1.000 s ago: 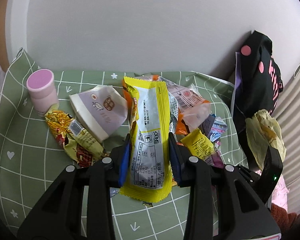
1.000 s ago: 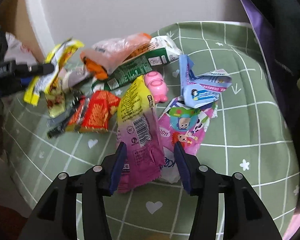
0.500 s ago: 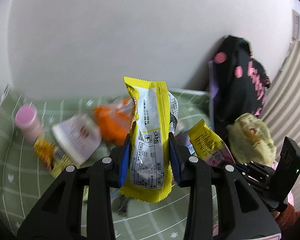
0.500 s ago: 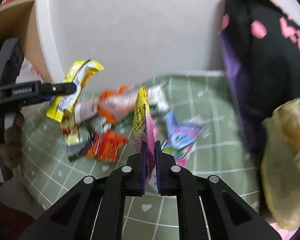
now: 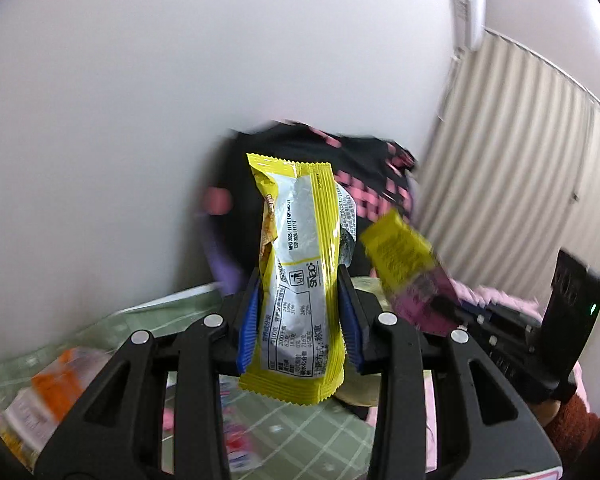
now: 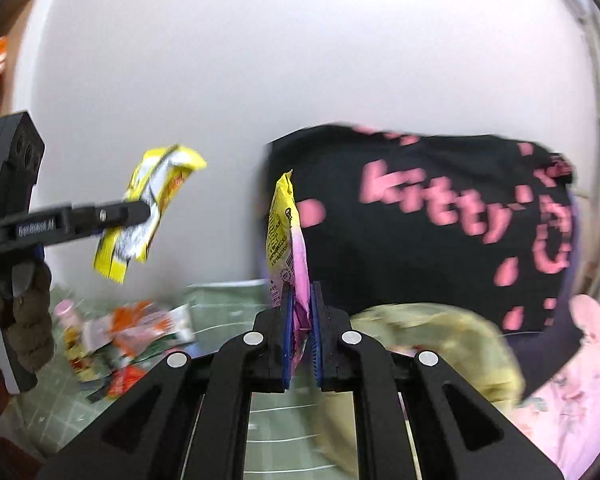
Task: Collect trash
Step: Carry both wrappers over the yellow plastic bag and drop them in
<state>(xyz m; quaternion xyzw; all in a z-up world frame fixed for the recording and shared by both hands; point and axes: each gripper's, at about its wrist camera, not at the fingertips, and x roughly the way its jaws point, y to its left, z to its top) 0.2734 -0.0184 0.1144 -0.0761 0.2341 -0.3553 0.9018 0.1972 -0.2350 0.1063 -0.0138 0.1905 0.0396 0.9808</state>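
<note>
Your left gripper (image 5: 298, 320) is clamped on the yellow-and-silver snack wrapper (image 5: 300, 276) and your right gripper (image 6: 301, 340) pinches the yellow-and-pink wrapper (image 6: 290, 248) edge-on, both held in the air in front of the black "kitty" bag (image 6: 440, 224). You are mid-carry; next, bring both wrappers over the bag's mouth, which I cannot see, and let go. A second ago the pink wrapper lay on the green checked cloth (image 6: 220, 292) between open right jaws.

The left gripper (image 5: 300, 320) clamps a yellow-and-silver snack wrapper (image 5: 298, 280) upright before a white wall (image 5: 140, 100). At right, the right gripper (image 5: 444, 306) grips a yellow-and-purple wrapper (image 5: 404, 264), a black bag with pink print (image 5: 364, 168) behind; green checked cloth (image 5: 300, 424) lies blurred below.
</note>
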